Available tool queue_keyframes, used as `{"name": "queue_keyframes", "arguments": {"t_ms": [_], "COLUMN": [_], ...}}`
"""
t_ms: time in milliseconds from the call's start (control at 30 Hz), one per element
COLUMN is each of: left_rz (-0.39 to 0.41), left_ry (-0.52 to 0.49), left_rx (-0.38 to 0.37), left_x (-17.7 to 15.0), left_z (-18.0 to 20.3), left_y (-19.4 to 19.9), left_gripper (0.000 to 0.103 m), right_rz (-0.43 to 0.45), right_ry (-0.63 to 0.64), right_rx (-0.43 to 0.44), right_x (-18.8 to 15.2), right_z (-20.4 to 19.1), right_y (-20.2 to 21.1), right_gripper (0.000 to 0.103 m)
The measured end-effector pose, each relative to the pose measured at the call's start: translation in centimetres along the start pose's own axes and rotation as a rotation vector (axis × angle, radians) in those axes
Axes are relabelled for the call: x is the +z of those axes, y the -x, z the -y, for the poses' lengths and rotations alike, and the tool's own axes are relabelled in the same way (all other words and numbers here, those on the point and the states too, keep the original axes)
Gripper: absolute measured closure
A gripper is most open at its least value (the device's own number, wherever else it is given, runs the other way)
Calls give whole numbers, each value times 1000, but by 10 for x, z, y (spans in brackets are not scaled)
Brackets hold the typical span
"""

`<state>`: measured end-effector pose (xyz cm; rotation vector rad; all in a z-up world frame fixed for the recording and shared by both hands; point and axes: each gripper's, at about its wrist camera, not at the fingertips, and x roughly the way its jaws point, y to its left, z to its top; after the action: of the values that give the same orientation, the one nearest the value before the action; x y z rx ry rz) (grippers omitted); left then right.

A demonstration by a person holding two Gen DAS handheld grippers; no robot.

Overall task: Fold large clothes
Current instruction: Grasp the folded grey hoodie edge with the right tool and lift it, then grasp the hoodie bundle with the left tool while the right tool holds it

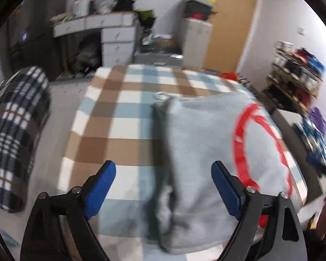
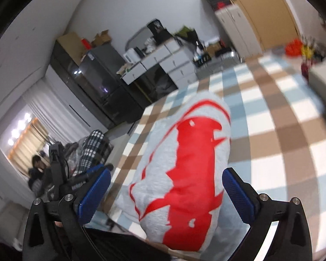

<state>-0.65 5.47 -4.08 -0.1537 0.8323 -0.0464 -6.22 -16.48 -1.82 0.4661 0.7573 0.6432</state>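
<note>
In the left wrist view, the left gripper (image 1: 163, 174) with blue ribbed pads hangs above the bed with its jaws spread wide and nothing between them. Below it lies the light grey sweatshirt with a red printed emblem (image 1: 204, 148), folded into a thick bundle on the checked bedcover of brown, pale blue and white squares (image 1: 119, 117). A darker fold of the garment runs along its left edge, almost under the middle of the jaws. At the far left a dark plaid cloth (image 1: 17, 130) lies off the cover, well apart from the sweatshirt.

In the right wrist view, the right gripper (image 2: 166, 187) also stands fully open and holds nothing. The same grey sweatshirt (image 2: 184, 163) lies between and beyond its pads, the red emblem facing up, but the pads do not press on it. The bundle rests near the edge of the bedcover (image 2: 282, 130).

The risk I see is that the thick fleece, now free of both grippers, springs open again, because nothing keeps the fold down. Also, if one jaw closes on the top layer only, it can drag the bundle apart or pull it toward the bed edge.
</note>
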Motion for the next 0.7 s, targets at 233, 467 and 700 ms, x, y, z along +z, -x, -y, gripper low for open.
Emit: {"name": "queue_keyframes", "arguments": {"t_ms": [233,467,700], "left_rz": [-371,-521,-576], "left_ry": [151,135,212], "left_rx": [-332,-349,-468], "left_x": [16,20,25], "left_z": [-33,-33,-32], "left_y": [-65,-111,-142], "left_gripper": [4,4,1], "right_rz": [-148,-295,-339], "right_ry": [8,-90,-107], "right_rx": [-54,-57,10], "right_x": [16,12,9], "right_z": [23,61,65], "right_y": [-41,-77,-84], "right_gripper": [0,0,0]}}
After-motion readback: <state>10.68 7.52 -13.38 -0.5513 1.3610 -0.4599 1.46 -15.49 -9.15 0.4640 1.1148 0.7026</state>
